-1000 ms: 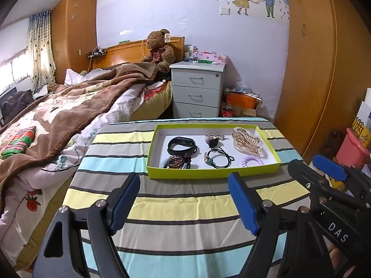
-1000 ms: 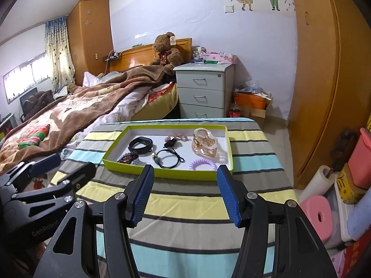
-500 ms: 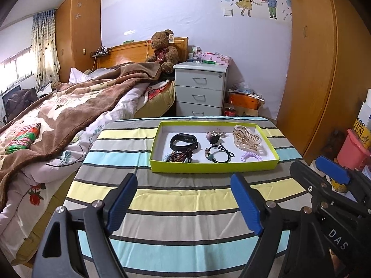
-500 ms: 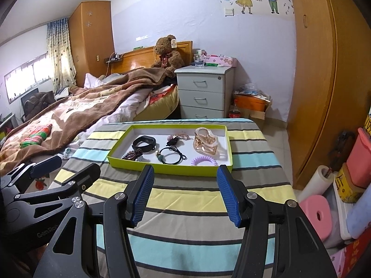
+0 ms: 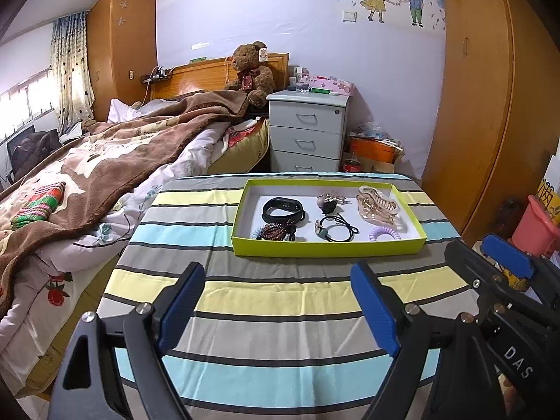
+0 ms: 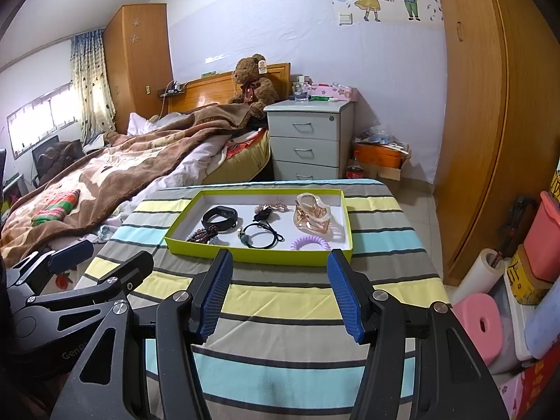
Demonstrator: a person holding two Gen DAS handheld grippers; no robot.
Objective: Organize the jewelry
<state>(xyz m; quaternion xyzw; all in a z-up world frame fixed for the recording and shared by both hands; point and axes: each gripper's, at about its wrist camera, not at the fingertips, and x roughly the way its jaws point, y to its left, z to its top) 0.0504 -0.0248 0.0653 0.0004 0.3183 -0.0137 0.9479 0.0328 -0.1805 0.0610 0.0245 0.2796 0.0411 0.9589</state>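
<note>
The left gripper [image 5: 278,309] fills the bottom of its own view with its blue pads [image 5: 182,302] spread wide and nothing between them, hanging over the striped cloth [image 5: 280,294] short of the tray [image 5: 329,247]. The right gripper [image 6: 280,292] sits the same way at the bottom of its view, released and empty, its pads [image 6: 216,295] just short of the tray's near wall. Each tool also shows at the edge of the other's frame, lower right and lower left, so the two are held side by side, probably a ready stance from which either can reach in. The green tray lies at mid-frame in both views, toward the table's far side, and gathers all the jewelry in one layer: a black band [image 5: 283,209] at upper left, beads [image 5: 276,231] below it, a dark charm [image 5: 329,203] at top centre, a black hair tie [image 5: 336,228] below that, a gold claw clip [image 5: 378,206] at upper right and a purple coil [image 5: 384,233] at lower right. The pieces lie mostly apart, which should let each be pinched singly; the band and beads seem to touch.
</note>
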